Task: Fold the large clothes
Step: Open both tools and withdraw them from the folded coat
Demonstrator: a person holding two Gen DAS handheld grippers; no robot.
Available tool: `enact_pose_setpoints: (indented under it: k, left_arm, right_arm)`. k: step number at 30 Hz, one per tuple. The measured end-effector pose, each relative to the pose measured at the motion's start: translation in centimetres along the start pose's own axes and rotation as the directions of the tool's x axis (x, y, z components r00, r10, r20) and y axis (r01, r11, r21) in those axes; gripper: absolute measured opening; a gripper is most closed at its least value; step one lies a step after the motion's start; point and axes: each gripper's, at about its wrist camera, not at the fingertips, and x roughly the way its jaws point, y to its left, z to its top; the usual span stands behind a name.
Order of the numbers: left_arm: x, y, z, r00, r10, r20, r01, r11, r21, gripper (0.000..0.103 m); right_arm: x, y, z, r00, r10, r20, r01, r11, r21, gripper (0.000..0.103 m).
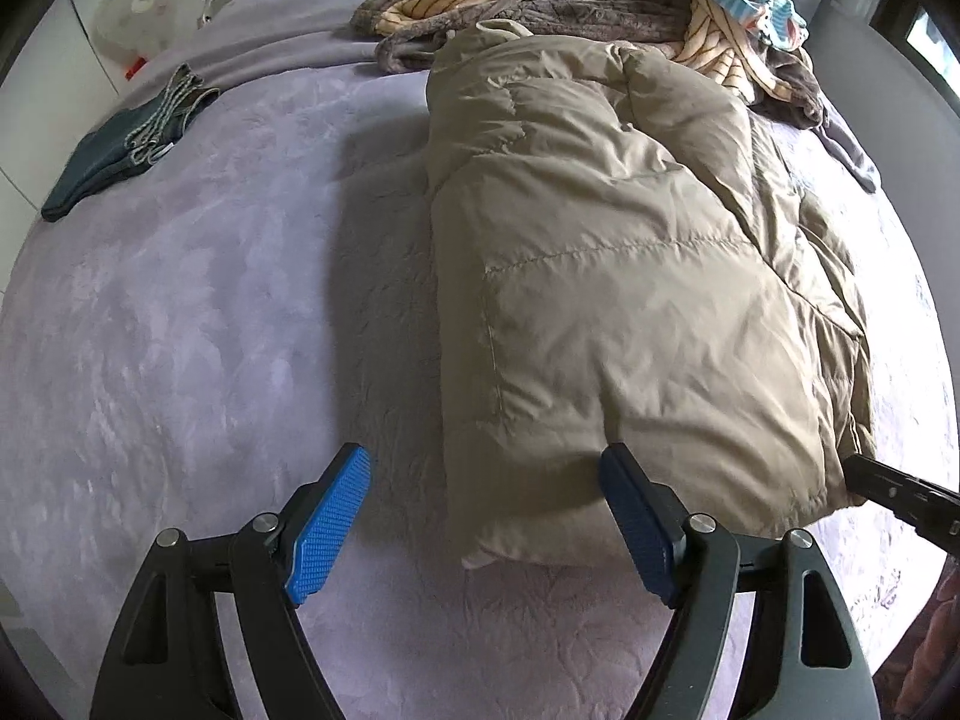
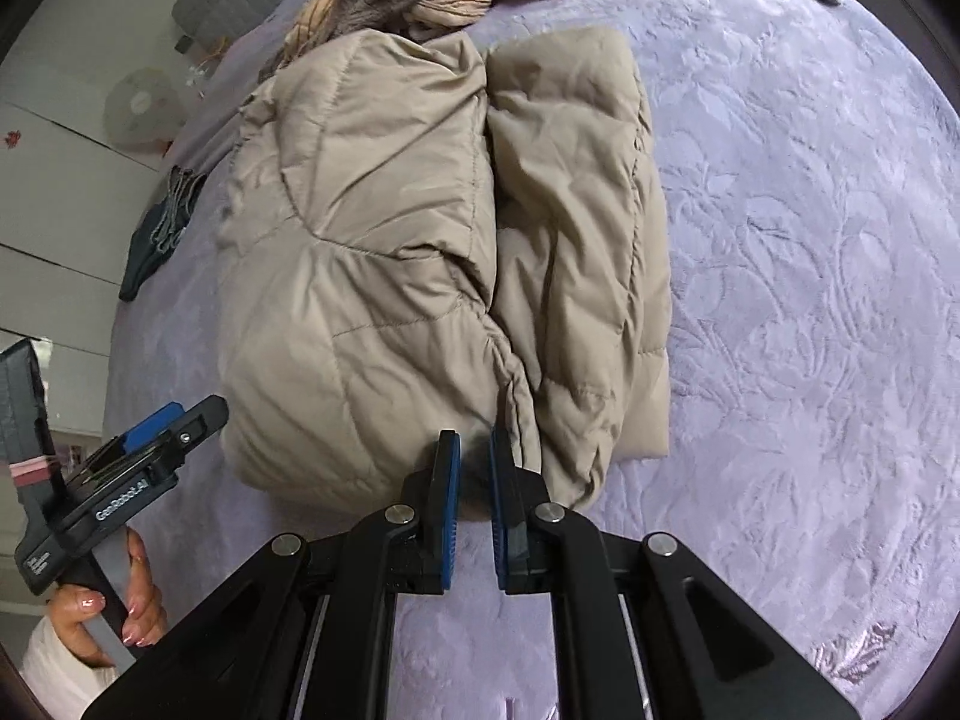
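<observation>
Left wrist view: left gripper (image 1: 483, 507) fingers spread, right gripper (image 2: 475, 468) nearly closed, empty, both steeply downward over jacket (image 1: 630, 276)

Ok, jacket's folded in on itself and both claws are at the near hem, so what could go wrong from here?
1. The puffy khaki quilted jacket looks springy; its folded-over panel could pop open once lifted.
2. The right claw is nearly closed with no fabric clearly pinched, so it may lift nothing.
3. The left claw is open, straddling the thick hem corner; a shallow bite could slip off.
</observation>
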Motion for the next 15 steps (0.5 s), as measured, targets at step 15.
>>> enact_pose_setpoints:
  k: [15]
  left_arm:
    - [-3.7,-0.3,-4.5,0.998,0.011,-0.06,-0.008,0.999,0.042,0.08]
  right_arm:
    - [-3.1,0.7,-4.9,0.999,-0.001,-0.043,0.002,1.0,0.021,0.011]
